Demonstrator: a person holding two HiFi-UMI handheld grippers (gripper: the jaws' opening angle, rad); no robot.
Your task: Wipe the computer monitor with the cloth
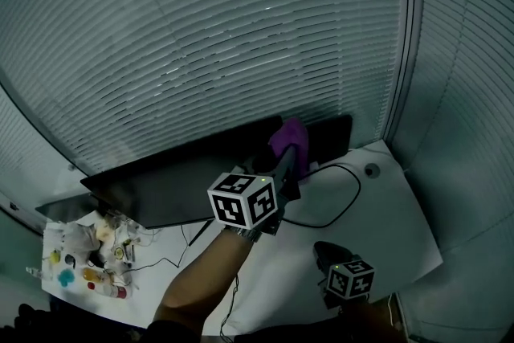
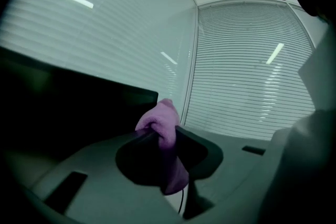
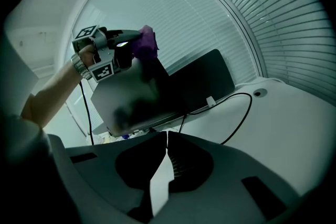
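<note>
Black flat computer monitor (image 1: 161, 189) stands just ahead of the left gripper (image 2: 164, 135), whose fingers pinch a purple cloth (image 2: 164, 115) at its top edge. Wiping looks begun; the next move calls for a sweep across the screen. The right gripper (image 3: 165, 139) has its fingers together, empty.

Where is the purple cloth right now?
Head view, right of centre: the left gripper holds the purple cloth at the monitor's top edge.

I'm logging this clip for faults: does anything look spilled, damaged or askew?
Nothing stands out. The monitor looks intact, with the purple cloth in the left tool at its top edge. A looped cable and small clutter lie on the desk.
</note>
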